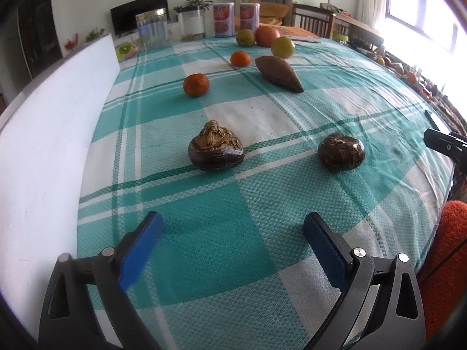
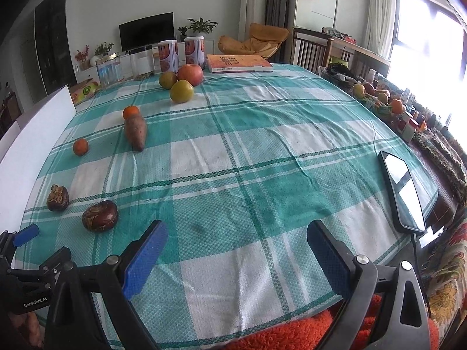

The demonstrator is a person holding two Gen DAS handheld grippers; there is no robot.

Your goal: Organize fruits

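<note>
On the green checked tablecloth (image 1: 221, 204) lie two dark brown water chestnuts (image 1: 215, 151) (image 1: 341, 151), two small tangerines (image 1: 196, 84) (image 1: 240, 59), a sweet potato (image 1: 278, 73), two green-yellow fruits (image 1: 282, 47) (image 1: 245, 37) and a red apple (image 1: 267, 36). My left gripper (image 1: 233, 227) is open and empty, just short of the chestnuts. My right gripper (image 2: 236, 233) is open and empty over bare cloth; the chestnuts (image 2: 99, 215) (image 2: 57, 197) lie to its left, the sweet potato (image 2: 135, 131) and apple (image 2: 190, 74) farther off.
A white board (image 1: 43, 145) stands along the table's left edge. Two cans (image 2: 181, 51), jars and a book (image 2: 239, 62) sit at the far side. A phone (image 2: 404, 189) lies near the right edge. A cluttered sideboard (image 2: 408, 110) runs along the right.
</note>
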